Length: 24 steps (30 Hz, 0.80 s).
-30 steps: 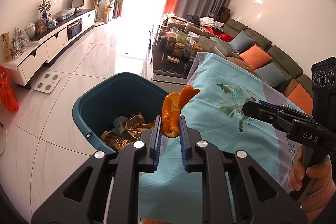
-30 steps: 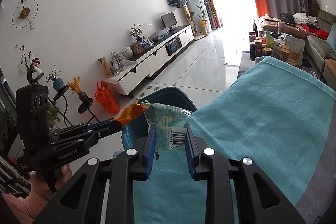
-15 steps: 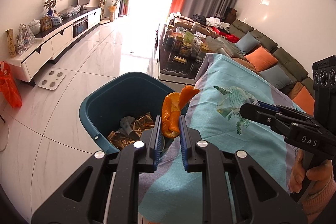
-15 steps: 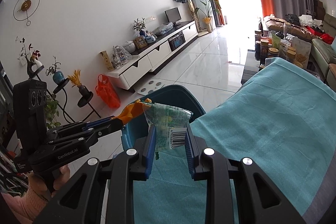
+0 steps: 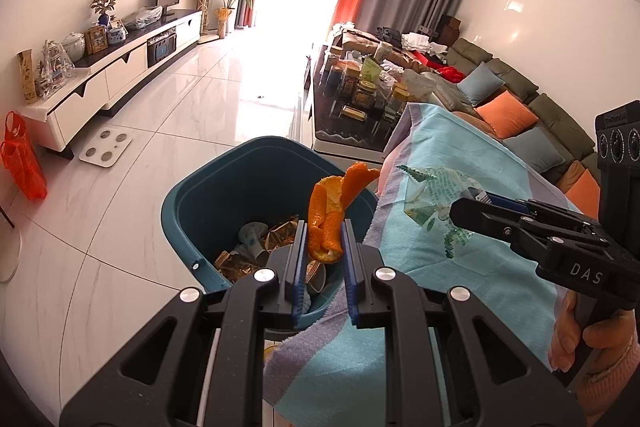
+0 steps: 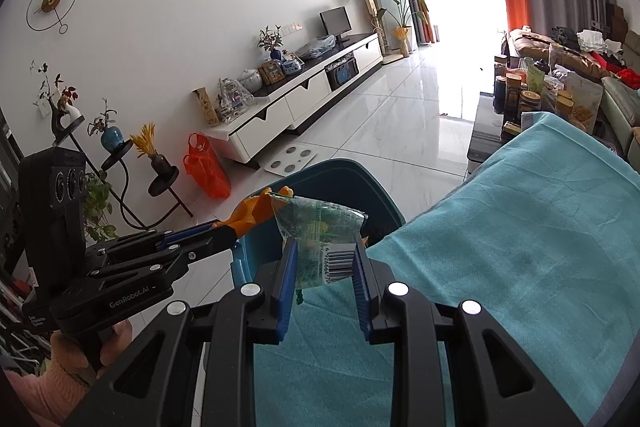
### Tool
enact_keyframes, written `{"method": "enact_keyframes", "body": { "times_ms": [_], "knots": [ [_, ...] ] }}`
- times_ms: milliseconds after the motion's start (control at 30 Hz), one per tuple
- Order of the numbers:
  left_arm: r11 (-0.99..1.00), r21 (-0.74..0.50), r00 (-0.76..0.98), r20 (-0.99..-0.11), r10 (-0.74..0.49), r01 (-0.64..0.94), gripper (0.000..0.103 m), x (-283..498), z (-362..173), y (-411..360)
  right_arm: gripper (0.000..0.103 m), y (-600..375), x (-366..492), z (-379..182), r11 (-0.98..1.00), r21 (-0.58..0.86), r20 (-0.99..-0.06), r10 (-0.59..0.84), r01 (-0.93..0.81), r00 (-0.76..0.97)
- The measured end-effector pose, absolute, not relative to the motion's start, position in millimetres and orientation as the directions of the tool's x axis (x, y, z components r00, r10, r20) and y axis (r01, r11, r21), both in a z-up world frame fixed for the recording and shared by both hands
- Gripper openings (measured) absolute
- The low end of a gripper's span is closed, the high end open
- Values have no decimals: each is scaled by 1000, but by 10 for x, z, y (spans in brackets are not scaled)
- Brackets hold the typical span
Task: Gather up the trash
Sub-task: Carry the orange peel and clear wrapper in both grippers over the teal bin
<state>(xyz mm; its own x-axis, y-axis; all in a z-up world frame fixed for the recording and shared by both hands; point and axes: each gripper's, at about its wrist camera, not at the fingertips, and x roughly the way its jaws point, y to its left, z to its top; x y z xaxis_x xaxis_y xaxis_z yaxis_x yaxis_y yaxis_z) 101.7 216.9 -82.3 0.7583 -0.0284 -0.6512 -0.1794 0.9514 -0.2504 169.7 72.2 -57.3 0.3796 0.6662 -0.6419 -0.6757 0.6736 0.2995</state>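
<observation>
1. The left gripper (image 5: 324, 243) had its blue pads closed narrowly on a curled piece of orange peel (image 5: 330, 215), which stood up out of the jaws.
2. The peel hung over the near right part of the open teal bin (image 5: 208, 195), just inside its rim.
3. The bin stood on the white tiled floor, right against the near left edge of the table under the teal cloth (image 5: 460, 279).
4. Inside the bin lay gold foil wrappers (image 5: 276, 231) and a crumpled white paper cup (image 5: 252, 233).
5. The right gripper (image 6: 325, 259) gripped a clear plastic wrapper (image 6: 320, 231) with green print and a barcode; its fingers were narrow, pressing the wrapper from both sides.
6. That wrapper was held above the left edge of the cloth-covered table, beside the bin's rim, with the peel just to its left in the right wrist view.
7. A hand (image 5: 592, 339) in a pink sleeve held the right gripper's handle at the right edge of the left wrist view.
8. A red plastic bag (image 6: 206, 169) stood on the floor near the white TV cabinet (image 6: 304, 95), well apart from the bin.
</observation>
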Motion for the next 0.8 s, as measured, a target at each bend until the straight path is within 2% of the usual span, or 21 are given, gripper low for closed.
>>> {"method": "enact_keyframes", "body": {
  "times_ms": [800],
  "knots": [
    [943,-245,744,-668,5,-226,17,1236,-945,2312,25,1064,1845,-690,673,287,-688,640,-681,342]
  ]
}}
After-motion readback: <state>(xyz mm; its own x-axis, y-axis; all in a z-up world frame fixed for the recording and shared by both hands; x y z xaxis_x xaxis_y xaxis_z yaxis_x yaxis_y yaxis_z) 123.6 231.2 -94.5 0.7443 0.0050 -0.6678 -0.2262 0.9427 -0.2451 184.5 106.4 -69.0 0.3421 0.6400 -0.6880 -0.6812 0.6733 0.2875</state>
